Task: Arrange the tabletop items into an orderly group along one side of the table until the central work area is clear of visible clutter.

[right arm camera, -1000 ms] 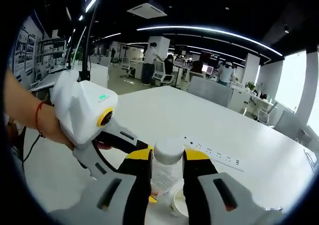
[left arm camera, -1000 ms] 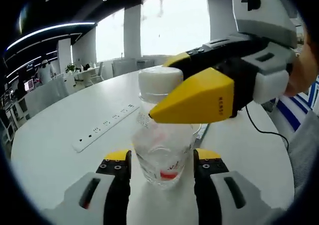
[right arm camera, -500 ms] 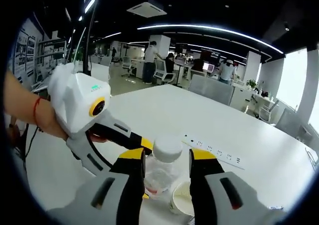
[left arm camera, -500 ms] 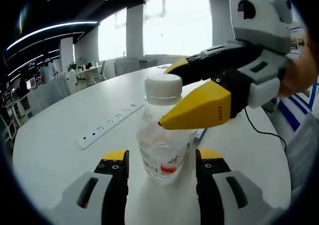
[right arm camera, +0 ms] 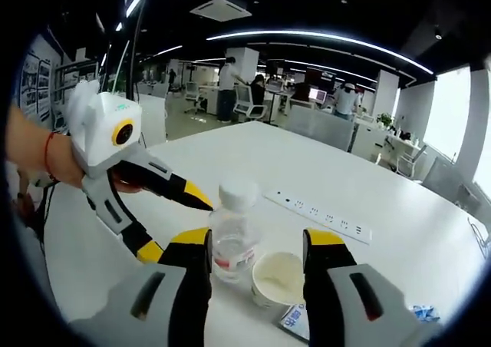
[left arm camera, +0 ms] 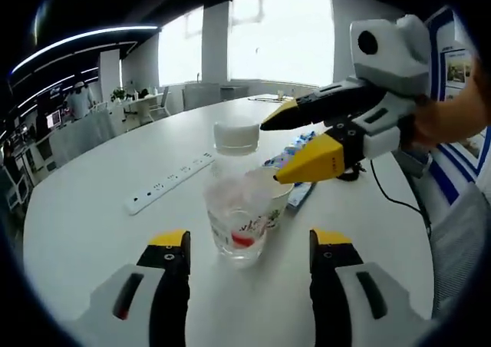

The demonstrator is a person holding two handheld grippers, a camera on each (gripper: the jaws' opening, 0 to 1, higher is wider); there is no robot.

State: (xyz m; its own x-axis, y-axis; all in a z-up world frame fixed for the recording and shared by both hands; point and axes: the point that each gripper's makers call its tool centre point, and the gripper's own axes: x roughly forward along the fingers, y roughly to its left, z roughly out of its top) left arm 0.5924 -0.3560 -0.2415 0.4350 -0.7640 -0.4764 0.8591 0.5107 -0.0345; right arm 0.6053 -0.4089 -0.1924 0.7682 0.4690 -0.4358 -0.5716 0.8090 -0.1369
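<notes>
In the left gripper view we see a wide white tabletop [left arm camera: 92,224] running back to tall bright windows at the upper middle of the frame, with office chairs and desks at the far left. A white power strip [left arm camera: 170,183] lies left of centre. At the middle stands a clear bottle [left arm camera: 236,201] with a white cap, upright, a paper cup [left arm camera: 278,192] just behind it on its right and some flat packets [left arm camera: 295,149] beyond. Our left tongs [left arm camera: 249,243] rise from the bottom edge, spread wide, the bottle ahead between them and apart from both tips. From the upper right the right tongs [left arm camera: 280,149] reach in, held by a hand [left arm camera: 453,117], jaws parted and tips close to the bottle's cap without touching it.

In the right gripper view the room is a dark-ceilinged open office with strip lights and people standing at the upper middle. At the left a hand [right arm camera: 34,155] with a red wrist cord holds the left tongs [right arm camera: 180,228], angled down toward the bottle [right arm camera: 232,232]. The right tongs [right arm camera: 257,239] are spread at the bottom, bottle and cup [right arm camera: 278,278] standing between their tips. The power strip [right arm camera: 318,216] lies right of centre.
</notes>
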